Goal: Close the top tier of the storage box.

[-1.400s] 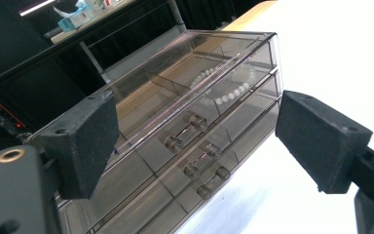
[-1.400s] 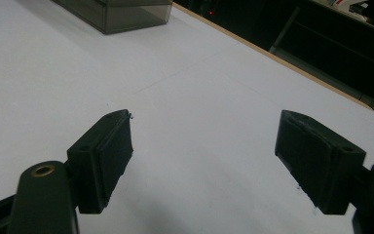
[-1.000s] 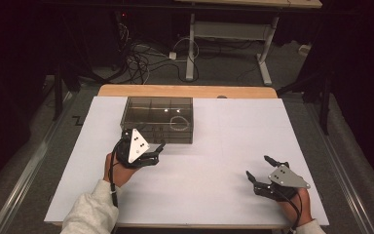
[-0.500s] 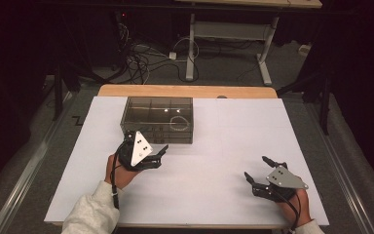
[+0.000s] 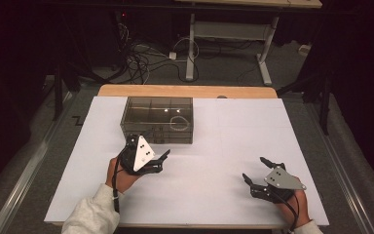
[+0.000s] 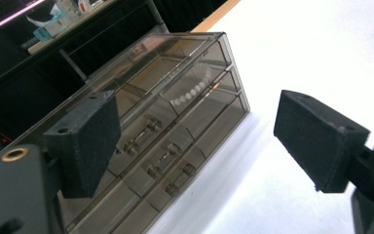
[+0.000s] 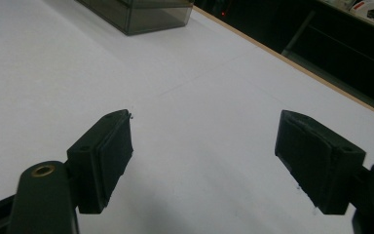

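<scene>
both jaws spread, grasping nothing: left hand-held gripper (image 5: 148, 155) near smoky drawer box (image 5: 158, 119), right hand-held gripper (image 5: 258, 173) idle on worktop (image 5: 214, 146). risk: nudging light box, slipping off small knobs (image 6: 168, 165).

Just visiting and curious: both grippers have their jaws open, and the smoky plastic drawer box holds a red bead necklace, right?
Nearly. The necklace in the drawer box is white, not red, as the left gripper view shows. Both the left gripper and right gripper do have their jaws open.
</scene>
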The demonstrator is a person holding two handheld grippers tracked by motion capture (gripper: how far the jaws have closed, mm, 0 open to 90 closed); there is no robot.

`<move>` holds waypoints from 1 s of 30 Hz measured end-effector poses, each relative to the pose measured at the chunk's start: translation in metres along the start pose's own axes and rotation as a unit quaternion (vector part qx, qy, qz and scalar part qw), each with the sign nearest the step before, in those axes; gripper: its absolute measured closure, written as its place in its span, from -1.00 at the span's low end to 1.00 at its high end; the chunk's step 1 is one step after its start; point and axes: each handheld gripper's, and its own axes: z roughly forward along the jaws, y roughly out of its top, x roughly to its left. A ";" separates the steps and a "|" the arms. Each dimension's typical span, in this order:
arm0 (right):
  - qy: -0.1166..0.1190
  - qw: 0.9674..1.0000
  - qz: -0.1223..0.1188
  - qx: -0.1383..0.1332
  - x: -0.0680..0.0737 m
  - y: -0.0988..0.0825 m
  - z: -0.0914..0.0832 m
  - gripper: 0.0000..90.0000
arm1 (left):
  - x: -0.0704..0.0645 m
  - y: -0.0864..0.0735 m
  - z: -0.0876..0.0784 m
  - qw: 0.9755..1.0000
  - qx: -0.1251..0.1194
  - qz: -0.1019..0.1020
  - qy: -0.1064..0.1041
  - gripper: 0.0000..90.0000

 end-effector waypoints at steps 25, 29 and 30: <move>0.009 1.000 -0.007 -0.001 0.006 0.003 0.000 -0.52 | -0.014 -0.013 -0.009 1.000 0.018 0.019 -0.015 -0.64; 0.010 1.000 -0.007 -0.002 0.007 0.003 0.000 -0.52 | -0.014 -0.016 -0.012 0.999 0.025 0.020 -0.016 -0.64; 0.010 1.000 -0.007 -0.002 0.007 0.003 0.000 -0.52 | -0.013 -0.018 -0.012 0.999 0.028 0.019 -0.018 -0.64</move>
